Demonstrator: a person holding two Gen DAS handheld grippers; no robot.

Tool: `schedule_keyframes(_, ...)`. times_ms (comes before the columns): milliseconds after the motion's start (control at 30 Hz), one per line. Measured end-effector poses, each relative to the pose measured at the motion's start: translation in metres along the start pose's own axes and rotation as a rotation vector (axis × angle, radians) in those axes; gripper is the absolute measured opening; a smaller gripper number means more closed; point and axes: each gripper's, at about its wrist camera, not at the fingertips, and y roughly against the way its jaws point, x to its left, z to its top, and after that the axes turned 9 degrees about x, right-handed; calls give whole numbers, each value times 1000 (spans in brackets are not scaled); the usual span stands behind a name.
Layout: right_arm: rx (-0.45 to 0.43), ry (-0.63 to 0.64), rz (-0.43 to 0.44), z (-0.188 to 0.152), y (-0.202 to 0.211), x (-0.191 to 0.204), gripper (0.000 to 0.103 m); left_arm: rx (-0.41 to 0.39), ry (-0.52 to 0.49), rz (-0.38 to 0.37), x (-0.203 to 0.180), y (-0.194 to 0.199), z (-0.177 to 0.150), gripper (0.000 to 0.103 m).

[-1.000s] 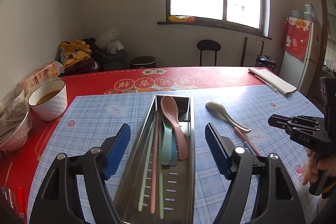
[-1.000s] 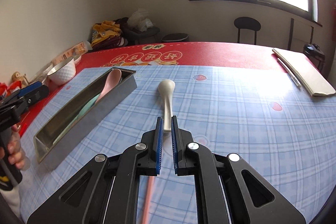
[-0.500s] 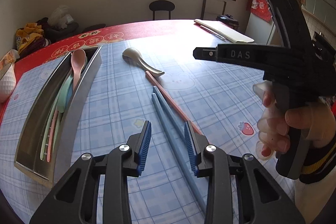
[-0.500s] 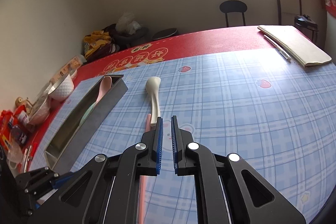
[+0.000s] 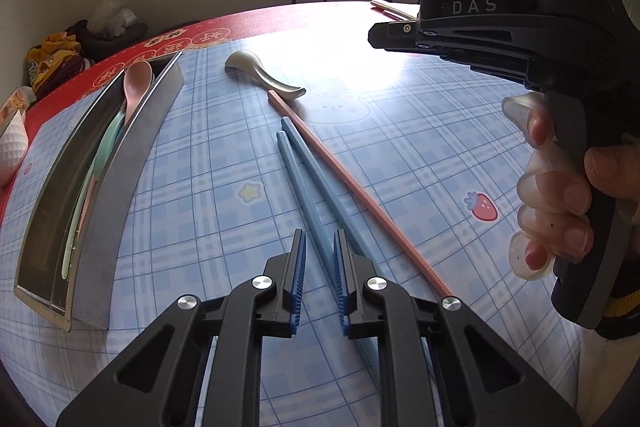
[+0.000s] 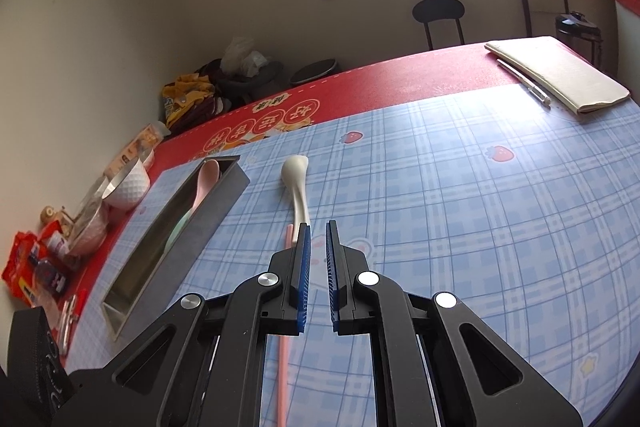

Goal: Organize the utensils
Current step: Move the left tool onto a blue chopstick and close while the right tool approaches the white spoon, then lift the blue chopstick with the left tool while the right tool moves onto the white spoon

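Chopsticks dominate the left wrist view: two blue chopsticks [image 5: 308, 171] lie side by side on the blue checked tablecloth [image 5: 420, 155], and a pink chopstick [image 5: 360, 195] runs slantwise just to their right, its far end touching the handle of a grey spoon [image 5: 260, 73]. The left gripper [image 5: 319, 247] points down at the near part of the blue pair; its jaws have just been closing and now stand narrow, with one blue chopstick running into the gap between the blue pads, though whether the pads press on it I cannot tell. To the left a long steel tray [image 5: 120, 163] holds a pink spoon [image 5: 134, 87] and pale green utensils. At the right edge a person's hand [image 5: 556, 195] grips the black handle of the right gripper [image 5: 384, 35], seen from the side.

From the right wrist view, the right gripper [image 6: 316, 231] hovers over the cloth with its jaws nearly together and nothing between them. Just beyond its tips lies the spoon [image 6: 298, 187], pale here, with the pink chopstick [image 6: 285, 347] passing under the left finger. The tray [image 6: 176, 235] sits to the left, a white bowl [image 6: 128, 183] beyond it. A folded cloth with a pen beside it [image 6: 560, 75] lies at the far right.
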Motion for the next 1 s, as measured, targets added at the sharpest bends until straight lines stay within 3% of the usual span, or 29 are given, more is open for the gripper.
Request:
schedule_keyframes(67,-1,-7,3,0,1,-2,9,-4,-13,3,0,-2,2,6)
schedule_keyframes(233,3,-33,7,0,0,-7,9,-11,7,36,11,-8,13,2)
schedule_keyframes(333,3,-42,14,0,1,-8,9,-14,34,46,21,-11,17,2)
schedule_keyframes(533,5,-35,11,0,0,-6,9,-1,-4,74,16,-18,21,9)
schedule_keyframes(1000,22,-53,0,-2,-9,-8,9,-9,13,-2,27,-16,22,9)
